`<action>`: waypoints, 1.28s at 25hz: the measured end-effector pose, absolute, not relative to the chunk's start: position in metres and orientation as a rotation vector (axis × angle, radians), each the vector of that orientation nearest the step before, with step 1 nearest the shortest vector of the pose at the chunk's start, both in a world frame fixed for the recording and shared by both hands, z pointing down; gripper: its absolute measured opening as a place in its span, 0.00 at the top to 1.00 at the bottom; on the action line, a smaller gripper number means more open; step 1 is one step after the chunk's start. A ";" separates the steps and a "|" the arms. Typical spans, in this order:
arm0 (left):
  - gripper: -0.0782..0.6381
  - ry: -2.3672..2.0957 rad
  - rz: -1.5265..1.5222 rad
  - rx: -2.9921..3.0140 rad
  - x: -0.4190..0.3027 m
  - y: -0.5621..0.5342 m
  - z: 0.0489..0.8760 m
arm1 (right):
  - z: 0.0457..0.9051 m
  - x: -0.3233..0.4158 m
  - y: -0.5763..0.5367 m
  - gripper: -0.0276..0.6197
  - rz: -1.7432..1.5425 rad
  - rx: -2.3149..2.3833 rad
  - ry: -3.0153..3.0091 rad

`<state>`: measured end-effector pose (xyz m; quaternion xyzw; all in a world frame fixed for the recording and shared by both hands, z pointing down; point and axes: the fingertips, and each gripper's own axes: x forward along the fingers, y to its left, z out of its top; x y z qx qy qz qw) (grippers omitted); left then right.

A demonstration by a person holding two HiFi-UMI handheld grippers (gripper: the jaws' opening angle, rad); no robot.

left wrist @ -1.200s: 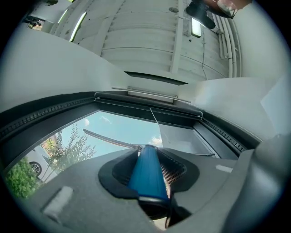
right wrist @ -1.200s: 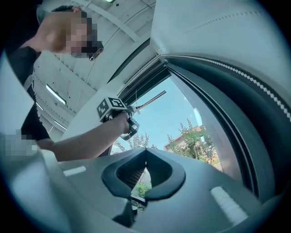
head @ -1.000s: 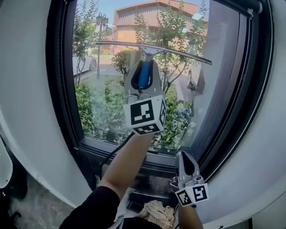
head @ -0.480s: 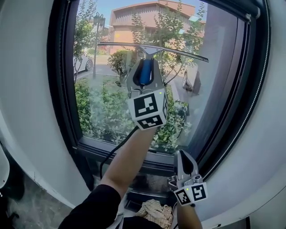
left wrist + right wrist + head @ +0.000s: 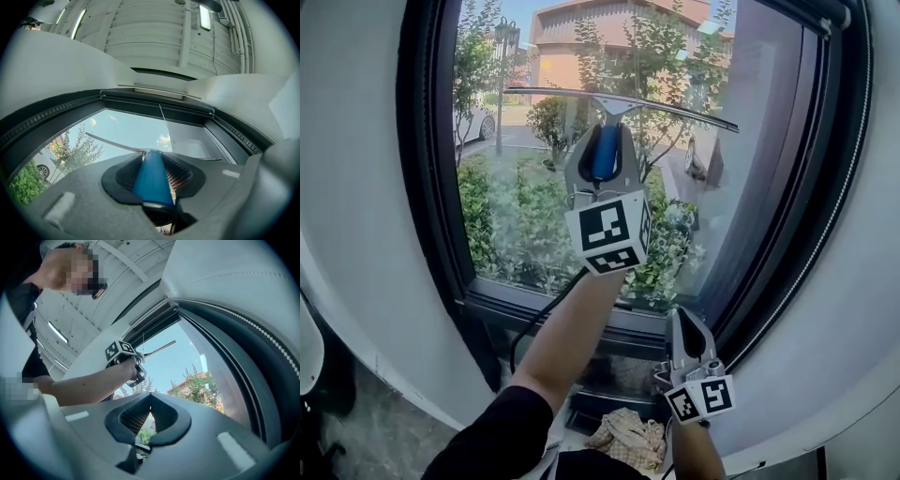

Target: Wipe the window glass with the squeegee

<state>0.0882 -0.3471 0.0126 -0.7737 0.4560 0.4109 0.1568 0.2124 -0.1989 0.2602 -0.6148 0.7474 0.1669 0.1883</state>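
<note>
The squeegee has a blue handle (image 5: 603, 155) and a long thin blade (image 5: 666, 110) lying across the upper part of the window glass (image 5: 516, 216). My left gripper (image 5: 603, 139) is raised in front of the pane and shut on that handle. In the left gripper view the blue handle (image 5: 152, 180) sits between the jaws, and the blade (image 5: 110, 144) runs off to the left against the sky. My right gripper (image 5: 687, 325) hangs low by the window sill, shut with nothing in it; in the right gripper view (image 5: 150, 405) its pads meet at the tip.
A dark window frame (image 5: 834, 187) surrounds the pane, set in a white curved wall (image 5: 356, 234). A checked cloth (image 5: 628, 436) lies below the sill (image 5: 544, 305). A black cable (image 5: 539, 314) trails from the left gripper. Shrubs and a building show outside.
The left gripper and squeegee have stayed at about the same height on the upper glass, shifting only slightly. The right gripper has hardly moved.
</note>
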 end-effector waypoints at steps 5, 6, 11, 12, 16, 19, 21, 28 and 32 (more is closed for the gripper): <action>0.70 1.303 1.158 -2.213 0.088 -0.347 0.023 | 0.261 0.214 -0.202 0.95 0.460 -1.748 2.095; 0.70 1.301 1.157 -2.215 0.089 -0.347 0.024 | 0.261 0.214 -0.203 0.95 0.460 -1.748 2.093; 0.70 1.300 1.152 -2.217 0.087 -0.346 0.032 | 0.265 0.208 -0.204 0.95 0.446 -1.747 2.103; 0.70 1.302 1.154 -2.219 0.087 -0.346 0.035 | 0.266 0.207 -0.204 0.95 0.442 -1.749 2.105; 0.70 1.310 1.164 -2.226 0.086 -0.346 0.046 | 0.270 0.206 -0.205 0.95 0.434 -1.757 2.108; 0.70 1.313 1.165 -2.228 0.087 -0.345 0.050 | 0.273 0.207 -0.204 0.95 0.426 -1.767 2.110; 0.70 1.317 1.168 -2.230 0.087 -0.345 0.052 | 0.274 0.208 -0.204 0.95 0.421 -1.773 2.110; 0.70 1.323 1.171 -2.231 0.086 -0.345 0.062 | 0.277 0.210 -0.202 0.95 0.411 -1.790 2.109; 0.70 1.325 1.165 -2.237 0.086 -0.344 0.068 | 0.278 0.212 -0.202 0.95 0.410 -1.797 2.106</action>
